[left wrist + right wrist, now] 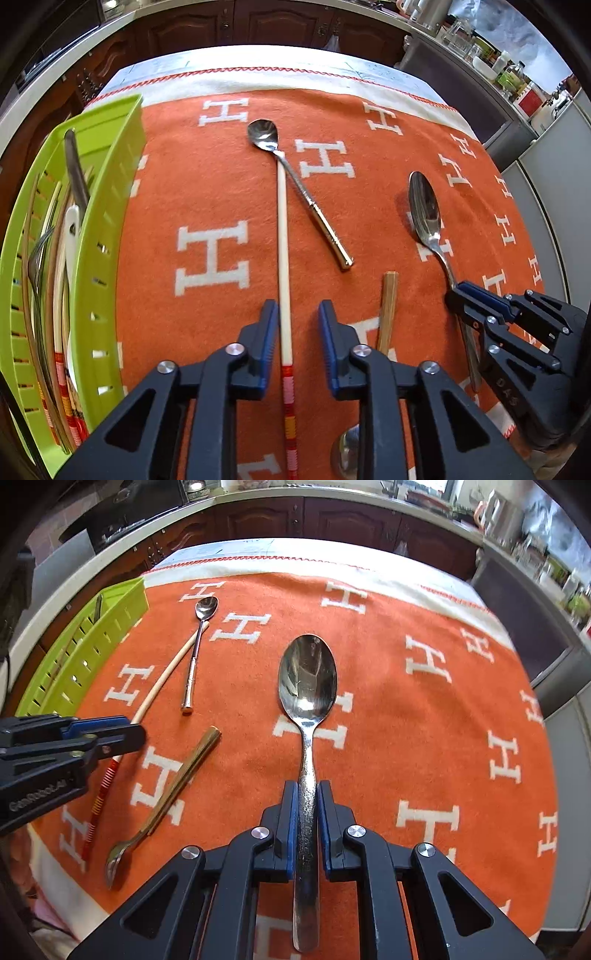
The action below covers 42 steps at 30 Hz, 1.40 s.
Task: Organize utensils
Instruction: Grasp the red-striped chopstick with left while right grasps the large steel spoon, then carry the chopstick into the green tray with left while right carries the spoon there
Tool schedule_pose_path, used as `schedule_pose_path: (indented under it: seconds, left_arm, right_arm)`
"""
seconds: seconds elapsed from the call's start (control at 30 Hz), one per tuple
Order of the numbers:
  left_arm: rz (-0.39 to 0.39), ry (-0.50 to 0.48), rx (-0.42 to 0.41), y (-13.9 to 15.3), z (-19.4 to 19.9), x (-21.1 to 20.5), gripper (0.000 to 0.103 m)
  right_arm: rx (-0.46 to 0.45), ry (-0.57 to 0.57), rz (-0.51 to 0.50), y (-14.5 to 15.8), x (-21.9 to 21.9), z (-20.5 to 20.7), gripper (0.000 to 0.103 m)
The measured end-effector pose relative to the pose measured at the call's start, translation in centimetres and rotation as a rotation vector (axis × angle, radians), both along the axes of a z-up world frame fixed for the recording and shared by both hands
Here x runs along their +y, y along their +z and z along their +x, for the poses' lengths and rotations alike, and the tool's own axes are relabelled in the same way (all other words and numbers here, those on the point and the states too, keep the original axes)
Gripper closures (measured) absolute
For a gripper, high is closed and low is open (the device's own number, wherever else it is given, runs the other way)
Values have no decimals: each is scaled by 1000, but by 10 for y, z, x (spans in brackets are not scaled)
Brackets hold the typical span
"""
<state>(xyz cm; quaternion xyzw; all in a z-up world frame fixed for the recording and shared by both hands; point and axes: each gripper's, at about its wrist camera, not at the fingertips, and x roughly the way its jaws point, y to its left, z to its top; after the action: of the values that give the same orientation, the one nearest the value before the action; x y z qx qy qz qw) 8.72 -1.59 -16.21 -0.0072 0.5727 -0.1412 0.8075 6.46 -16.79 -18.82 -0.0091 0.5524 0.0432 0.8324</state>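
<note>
A cream chopstick (282,240) with a red-striped end lies on the orange cloth (221,177). It passes between the fingers of my left gripper (298,321), close to the left pad, and the jaws stand open around it. My right gripper (308,786) is shut on the handle of a large steel spoon (308,675), whose bowl points away from me. The left wrist view shows that right gripper (458,291) clamped on the large spoon (424,206) at the right. The right wrist view shows the left gripper (135,733) over the chopstick (162,679).
A green slotted basket (99,221) at the left edge holds several utensils. A slim long-handled spoon (299,184) lies across the chopstick's far tip. A wooden-handled spoon (184,775) lies between the two grippers. Dark cabinets and a cluttered counter stand beyond the table.
</note>
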Motion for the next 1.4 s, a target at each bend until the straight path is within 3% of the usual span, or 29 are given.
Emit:
schedule_pose_path:
  seconds: [0.2, 0.23, 0.3, 0.37, 0.57, 0.63, 0.73, 0.93, 1.17, 1.4]
  left_arm:
    - [47, -28, -22, 1, 7, -12, 75]
    - [55, -31, -24, 1, 8, -13, 78]
    - [91, -24, -35, 0, 9, -13, 96]
    - [60, -6, -21, 0, 11, -7, 99]
    - [9, 8, 5, 1, 9, 2, 100]
    - [-16, 15, 7, 5, 6, 6, 100]
    - [-34, 18, -25, 21, -2, 12, 100]
    - [-83, 34, -108, 60, -12, 30, 100]
    - [-92, 61, -132, 77, -17, 41, 100]
    - [-56, 138, -215, 111, -18, 80, 100]
  right_arm:
    - [57, -57, 270, -2, -34, 12, 86]
    - [61, -66, 308, -4, -38, 15, 86]
    - [68, -84, 390, -8, -50, 21, 86]
    - [72, -87, 434, -11, -54, 26, 86]
    - [52, 12, 308, -6, -32, 31, 86]
    - [61, 16, 310, -5, -32, 33, 86]
    - [86, 5, 334, -6, -37, 32, 90]
    - [94, 17, 254, -5, -29, 27, 91]
    - [105, 12, 224, -2, -25, 27, 92]
    - [144, 0, 228, -3, -30, 30, 93]
